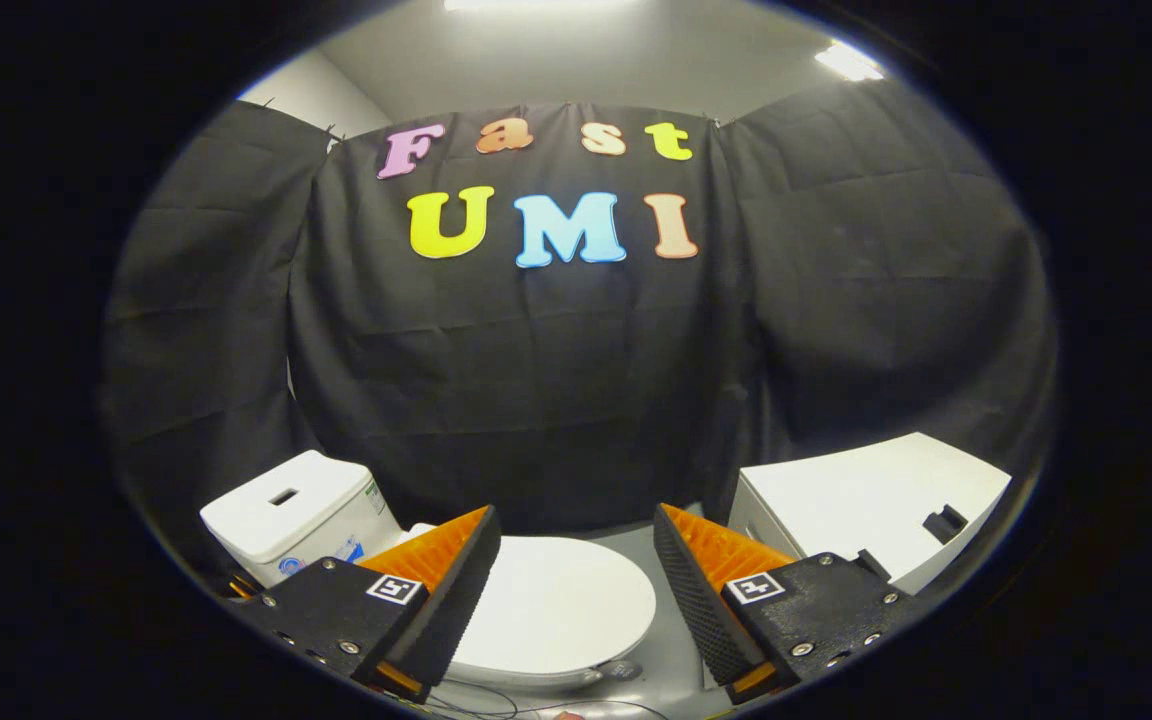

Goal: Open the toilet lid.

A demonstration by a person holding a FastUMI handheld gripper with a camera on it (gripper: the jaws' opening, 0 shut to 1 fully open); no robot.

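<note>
Below, the closed toilet lid (561, 600) lies between the wide-open tongs (576, 570), untouched.

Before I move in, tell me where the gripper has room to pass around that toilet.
The open gripper hovers over the closed toilet lid, touching nothing. A bare strip of grey floor runs between the lid's edge and the white cabinet. It is tighter on the other side, where the tank stands close against the lid. Thin wires lie on the floor below the bowl.
</note>
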